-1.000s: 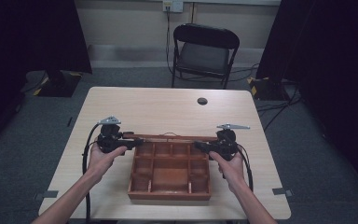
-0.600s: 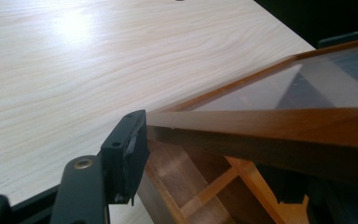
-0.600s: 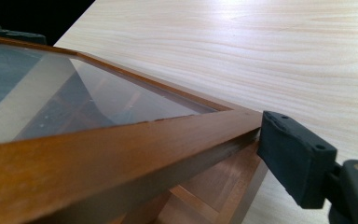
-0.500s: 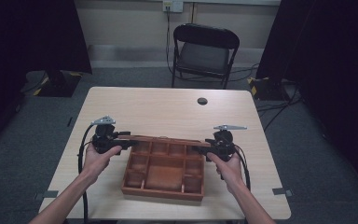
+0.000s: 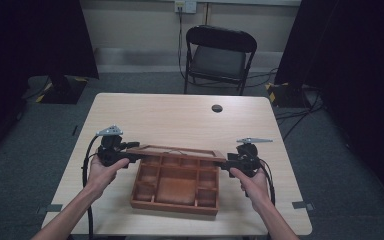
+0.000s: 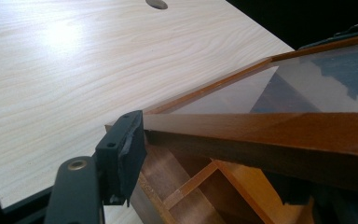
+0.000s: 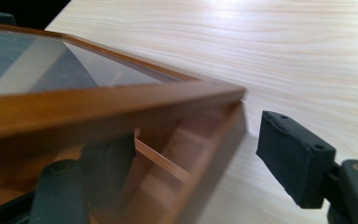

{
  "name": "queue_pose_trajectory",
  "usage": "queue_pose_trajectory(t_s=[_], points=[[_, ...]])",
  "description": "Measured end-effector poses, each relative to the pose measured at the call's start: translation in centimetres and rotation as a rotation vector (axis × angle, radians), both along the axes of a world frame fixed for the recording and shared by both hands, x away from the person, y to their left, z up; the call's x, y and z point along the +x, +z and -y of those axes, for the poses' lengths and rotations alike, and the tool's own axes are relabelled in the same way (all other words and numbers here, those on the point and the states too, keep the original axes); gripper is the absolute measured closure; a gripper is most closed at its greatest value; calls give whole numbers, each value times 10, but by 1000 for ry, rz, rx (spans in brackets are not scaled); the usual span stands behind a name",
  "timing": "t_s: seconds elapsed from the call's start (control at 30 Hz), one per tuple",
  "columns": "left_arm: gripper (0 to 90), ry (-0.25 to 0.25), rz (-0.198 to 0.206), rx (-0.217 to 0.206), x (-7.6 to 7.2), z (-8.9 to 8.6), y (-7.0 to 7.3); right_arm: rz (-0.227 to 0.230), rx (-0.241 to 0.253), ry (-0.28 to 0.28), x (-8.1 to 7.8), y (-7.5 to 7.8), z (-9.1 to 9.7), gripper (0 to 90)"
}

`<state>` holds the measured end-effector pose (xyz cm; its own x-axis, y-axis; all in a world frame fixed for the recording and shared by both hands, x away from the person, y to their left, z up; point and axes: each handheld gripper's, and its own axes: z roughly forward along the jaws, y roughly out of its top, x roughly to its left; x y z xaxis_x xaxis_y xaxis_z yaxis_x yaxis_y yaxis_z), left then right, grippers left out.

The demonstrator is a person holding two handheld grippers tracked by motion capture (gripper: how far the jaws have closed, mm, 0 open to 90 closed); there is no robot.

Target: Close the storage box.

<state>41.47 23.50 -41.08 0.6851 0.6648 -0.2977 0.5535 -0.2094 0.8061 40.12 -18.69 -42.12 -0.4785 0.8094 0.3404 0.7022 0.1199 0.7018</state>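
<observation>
Pale wood-grain table point(image 5: 180, 122) carries the work, with a folding chair point(image 5: 219, 55) beyond its far edge and a dark grommet hole point(image 5: 217, 108) near that edge. Left gripper point(image 6: 205, 144): in the left gripper view one black pad point(image 6: 123, 154) lies flat against the end of the lid frame, the other jaw sits low under the frame rail, so the jaws are judged clamped on the glazed lid point(image 6: 279, 93). Right gripper point(image 7: 186, 158): in the right gripper view the outer pad point(image 7: 291, 156) stands apart from the lid corner with bare table between them, and the inner jaw is blurred under the frame; whether this gripper grasps or has released cannot be told. In the high view the left gripper point(image 5: 130, 152) and right gripper point(image 5: 226, 162) sit at opposite ends of the lid point(image 5: 177, 151), which is raised at the far side of the compartment box point(image 5: 175, 187) near the table's front edge. Judgement: the lid is lifted clear of the compartments, which look empty; the opening step appears largely done, and what remains is to carry the lid fully open or set it down.
</observation>
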Motion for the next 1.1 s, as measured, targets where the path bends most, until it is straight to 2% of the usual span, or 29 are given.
queue_pose_trajectory(t_s=[0.07,0.13,0.2,0.33,0.47,0.57,0.6,0.63,0.8,1.1], points=[[350,5,-1,-2,0,0,0,8,-6,-22,-1,1,10,285],[349,8,1,-3,-1,1,1,14,-8,-25,0,1,12,290],[346,6,1,-9,-1,0,1,21,-32,-38,2,1,16,292],[346,-1,-2,11,-4,1,3,21,-70,-71,7,-2,24,302],[344,-7,6,18,-6,1,4,29,-61,-89,9,0,29,304],[346,-7,9,21,-7,2,4,52,-45,-89,10,8,30,315],[346,-9,12,34,-7,2,4,59,-39,-89,10,11,30,315],[348,-5,13,26,-8,3,4,74,-27,-94,11,16,31,319],[347,-6,14,30,-9,2,3,93,-5,-85,12,27,32,323],[324,-13,14,12,-12,2,2,132,59,37,7,57,13,344]])
